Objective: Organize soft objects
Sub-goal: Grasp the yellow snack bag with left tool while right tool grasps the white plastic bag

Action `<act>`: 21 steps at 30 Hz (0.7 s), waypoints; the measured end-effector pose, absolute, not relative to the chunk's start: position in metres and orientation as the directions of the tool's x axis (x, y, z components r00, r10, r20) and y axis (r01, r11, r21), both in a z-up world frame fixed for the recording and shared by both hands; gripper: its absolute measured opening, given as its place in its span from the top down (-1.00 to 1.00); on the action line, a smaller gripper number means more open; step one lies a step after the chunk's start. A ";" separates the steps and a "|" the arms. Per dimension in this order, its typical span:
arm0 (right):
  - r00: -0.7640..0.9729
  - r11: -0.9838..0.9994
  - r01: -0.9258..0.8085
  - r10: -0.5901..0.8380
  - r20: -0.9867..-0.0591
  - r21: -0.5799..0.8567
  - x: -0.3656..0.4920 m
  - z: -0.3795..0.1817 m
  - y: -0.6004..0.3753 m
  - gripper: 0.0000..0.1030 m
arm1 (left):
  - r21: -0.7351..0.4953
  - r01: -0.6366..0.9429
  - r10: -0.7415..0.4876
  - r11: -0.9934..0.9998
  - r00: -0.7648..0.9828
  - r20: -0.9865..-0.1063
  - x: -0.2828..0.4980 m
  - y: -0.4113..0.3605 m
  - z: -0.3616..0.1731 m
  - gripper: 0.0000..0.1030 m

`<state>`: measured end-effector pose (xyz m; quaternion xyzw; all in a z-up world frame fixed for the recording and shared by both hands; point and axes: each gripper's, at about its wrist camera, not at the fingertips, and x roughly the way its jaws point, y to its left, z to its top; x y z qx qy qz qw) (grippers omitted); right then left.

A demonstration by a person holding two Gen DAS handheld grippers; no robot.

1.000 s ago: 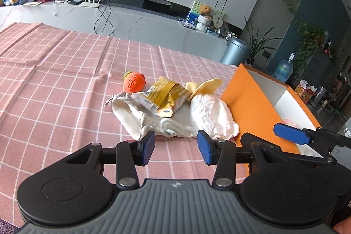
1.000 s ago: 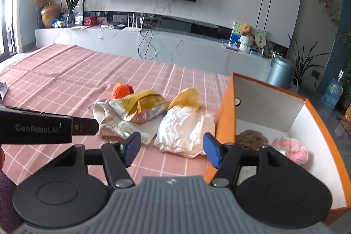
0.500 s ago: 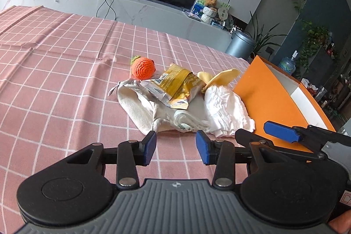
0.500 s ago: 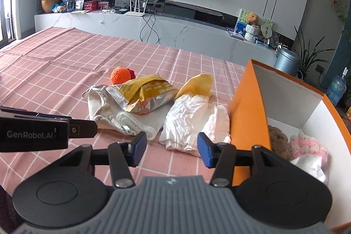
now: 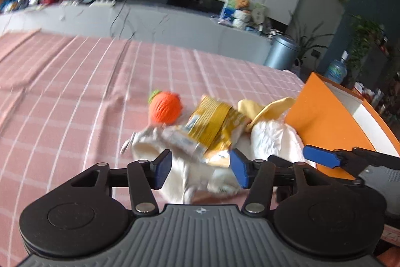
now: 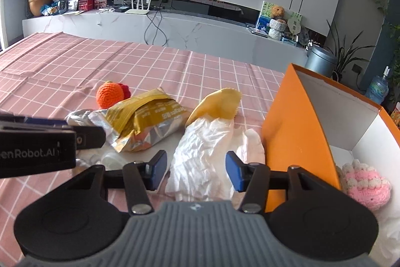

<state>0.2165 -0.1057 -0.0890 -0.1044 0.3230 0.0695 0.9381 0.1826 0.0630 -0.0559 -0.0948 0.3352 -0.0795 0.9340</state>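
Blue pads of the left gripper (image 5: 201, 168) are spreading wider over a cream cloth bag (image 5: 180, 177), pinching nothing. Right gripper (image 6: 195, 173) is opening too, over white crumpled plastic (image 6: 207, 149). Farther back, an orange knitted ball (image 6: 110, 94) is sitting on the pink checked counter (image 6: 75, 66).

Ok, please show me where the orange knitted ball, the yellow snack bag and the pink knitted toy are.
orange knitted ball (image 6: 110, 94): right wrist view, middle of its front.
yellow snack bag (image 6: 147, 116): right wrist view, middle of its printed face.
pink knitted toy (image 6: 365, 184): right wrist view, its pink top, inside the box.
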 end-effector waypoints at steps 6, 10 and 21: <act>0.779 0.985 -0.130 0.032 -0.626 -0.112 0.238 -0.094 -0.108 -0.28 | -0.120 0.177 -0.213 0.977 0.755 -0.620 0.221 0.049 -0.055 -0.52; 0.760 0.992 -0.106 0.033 -0.649 -0.074 0.251 -0.101 -0.110 -0.27 | -0.084 0.229 -0.228 0.970 0.729 -0.645 0.241 0.041 -0.063 -0.52; 0.726 0.990 -0.138 0.079 -0.683 -0.032 0.256 -0.117 -0.111 0.50 | -0.038 0.270 -0.223 0.962 0.697 -0.682 0.263 0.029 -0.084 -0.43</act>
